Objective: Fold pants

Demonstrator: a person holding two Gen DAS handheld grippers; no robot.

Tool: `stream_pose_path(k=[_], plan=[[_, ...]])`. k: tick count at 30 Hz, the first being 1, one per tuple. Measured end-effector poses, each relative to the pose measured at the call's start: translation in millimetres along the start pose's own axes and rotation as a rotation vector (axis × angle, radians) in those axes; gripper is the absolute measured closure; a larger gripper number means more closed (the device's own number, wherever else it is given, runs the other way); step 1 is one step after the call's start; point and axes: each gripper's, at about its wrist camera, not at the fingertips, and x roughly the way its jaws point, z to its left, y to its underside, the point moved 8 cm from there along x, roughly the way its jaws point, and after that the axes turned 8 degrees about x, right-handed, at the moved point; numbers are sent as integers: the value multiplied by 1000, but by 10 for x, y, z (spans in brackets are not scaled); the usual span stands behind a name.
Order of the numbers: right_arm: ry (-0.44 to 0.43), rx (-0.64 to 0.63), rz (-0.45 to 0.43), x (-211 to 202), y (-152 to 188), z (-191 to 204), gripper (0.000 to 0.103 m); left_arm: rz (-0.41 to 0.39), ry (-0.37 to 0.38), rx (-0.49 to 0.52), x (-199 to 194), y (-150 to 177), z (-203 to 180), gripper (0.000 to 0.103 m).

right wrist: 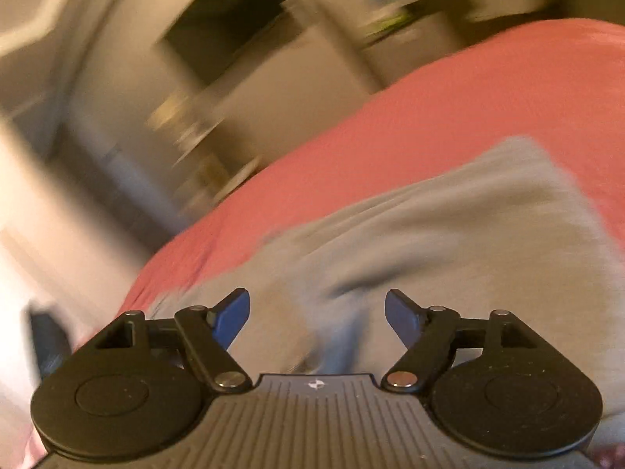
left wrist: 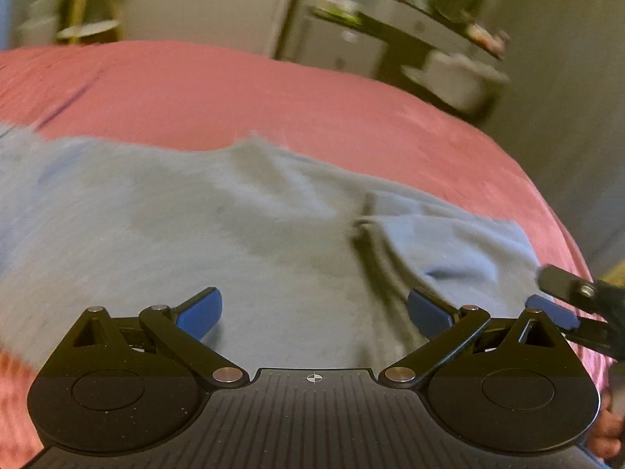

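Light grey-blue pants [left wrist: 156, 215] lie spread on a pink bed cover [left wrist: 234, 90], with a dark stripe or drawstring [left wrist: 371, 246] running down them. My left gripper [left wrist: 314, 312] is open just above the cloth, holding nothing. The right gripper's tip [left wrist: 562, 305] shows at the left wrist view's right edge, by the pants' edge. In the right wrist view, my right gripper [right wrist: 317, 314] is open over the pants [right wrist: 449, 242], empty; the bed cover [right wrist: 429, 117] lies beyond. This view is motion-blurred.
Beyond the bed stand a dark shelf with clutter [left wrist: 422, 39], a white bin [left wrist: 457, 74] and a small stand [left wrist: 86, 27] at back left. The bed's edge drops off at the right [left wrist: 558, 203]. A dark frame hangs on the wall [right wrist: 226, 19].
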Motion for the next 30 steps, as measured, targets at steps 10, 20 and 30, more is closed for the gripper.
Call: stream_pose_path(k=[10, 20, 30], plan=[[197, 63, 14, -65, 210, -285, 17, 106, 193, -103, 727, -308, -216, 39], [185, 74, 111, -32, 305, -456, 17, -14, 128, 106, 964, -733, -464, 69], [178, -7, 123, -41, 399, -298, 17, -32, -71, 146, 454, -420, -160, 17]])
